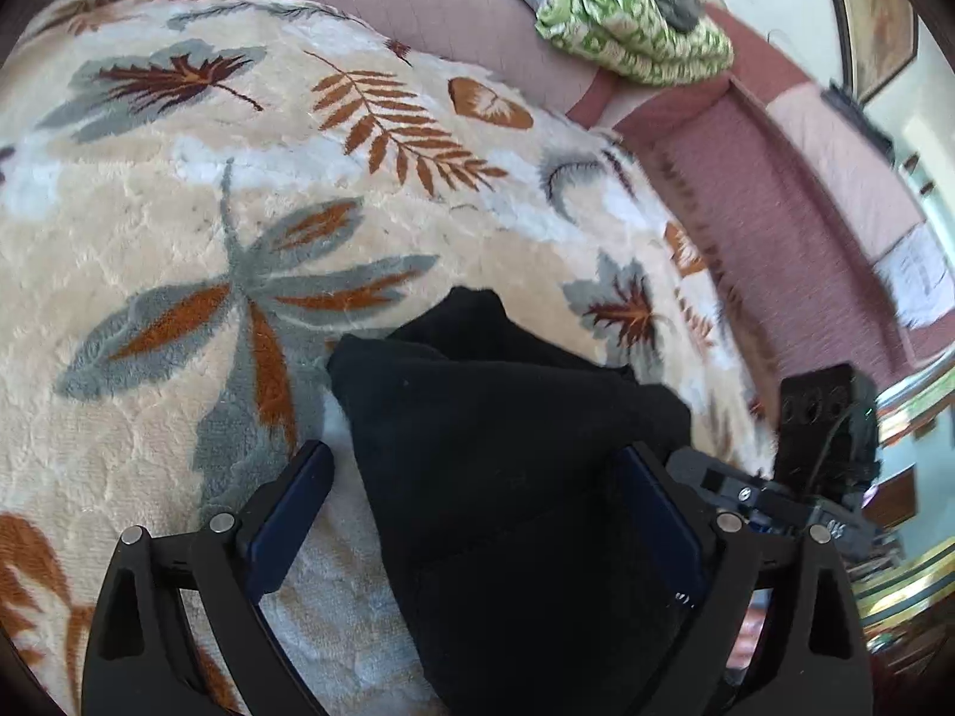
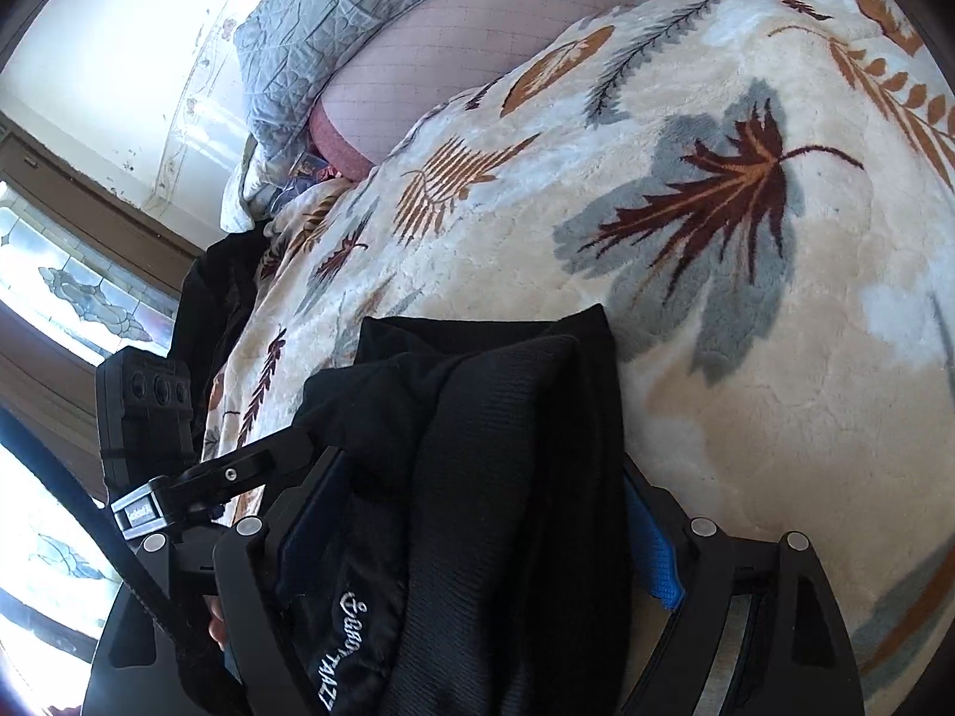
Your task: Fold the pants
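Note:
The black pants point(image 1: 507, 447) lie bunched on a cream blanket with leaf prints point(image 1: 179, 227). My left gripper point(image 1: 477, 513) is open, its blue-padded jaws wide apart, with the black cloth filling the right half of the gap against the right pad. In the right wrist view the pants point(image 2: 477, 477) show a ribbed waistband and white lettering. My right gripper point(image 2: 477, 513) has its jaws on either side of this thick bundle of cloth. The cloth hides the pads, so the grip is unclear. The other gripper shows at the edge of each view point(image 1: 823, 441) point(image 2: 149, 411).
The blanket covers a bed point(image 2: 716, 238). A pink mattress or cushion point(image 1: 418, 6), a grey quilted pillow point(image 2: 334, 18) and a green patterned cloth point(image 1: 632, 24) lie at the far side. A maroon bed edge point(image 1: 776, 227) runs along the right. A window point(image 2: 71, 286) is at the left.

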Demonstrator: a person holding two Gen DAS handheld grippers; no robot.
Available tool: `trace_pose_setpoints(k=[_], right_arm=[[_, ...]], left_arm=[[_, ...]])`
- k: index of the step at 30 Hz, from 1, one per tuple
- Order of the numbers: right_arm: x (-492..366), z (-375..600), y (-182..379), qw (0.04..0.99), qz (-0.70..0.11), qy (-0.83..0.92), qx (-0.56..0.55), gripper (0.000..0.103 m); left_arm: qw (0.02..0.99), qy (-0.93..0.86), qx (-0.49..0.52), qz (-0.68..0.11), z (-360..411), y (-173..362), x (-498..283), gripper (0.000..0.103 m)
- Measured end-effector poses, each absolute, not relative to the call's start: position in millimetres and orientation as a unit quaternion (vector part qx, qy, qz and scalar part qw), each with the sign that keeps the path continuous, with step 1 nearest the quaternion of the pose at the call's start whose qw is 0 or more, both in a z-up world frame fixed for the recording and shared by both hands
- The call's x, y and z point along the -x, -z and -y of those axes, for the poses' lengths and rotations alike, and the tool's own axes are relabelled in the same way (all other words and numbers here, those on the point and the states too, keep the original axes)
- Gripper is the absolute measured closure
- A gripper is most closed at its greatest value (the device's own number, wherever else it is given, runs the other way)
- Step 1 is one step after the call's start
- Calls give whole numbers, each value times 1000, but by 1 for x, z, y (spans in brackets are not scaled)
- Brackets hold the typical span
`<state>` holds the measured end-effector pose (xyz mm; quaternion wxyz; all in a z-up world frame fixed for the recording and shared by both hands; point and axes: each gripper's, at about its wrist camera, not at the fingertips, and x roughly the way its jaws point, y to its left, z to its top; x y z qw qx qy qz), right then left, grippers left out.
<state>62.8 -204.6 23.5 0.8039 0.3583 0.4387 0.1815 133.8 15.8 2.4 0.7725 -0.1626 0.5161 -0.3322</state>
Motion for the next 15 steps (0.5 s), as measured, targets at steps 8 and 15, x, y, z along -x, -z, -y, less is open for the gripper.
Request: trace_pose_setpoints(k=[8,15], right_arm=[[-64,198,-26,797,-445,-166,-372,25],[-65,192,-30,795,-465,-157,-357,53]], left_arm=[[798,314,91,-507,8,-7,-122,9],[783,344,111,-506,13,-9,-121,57]])
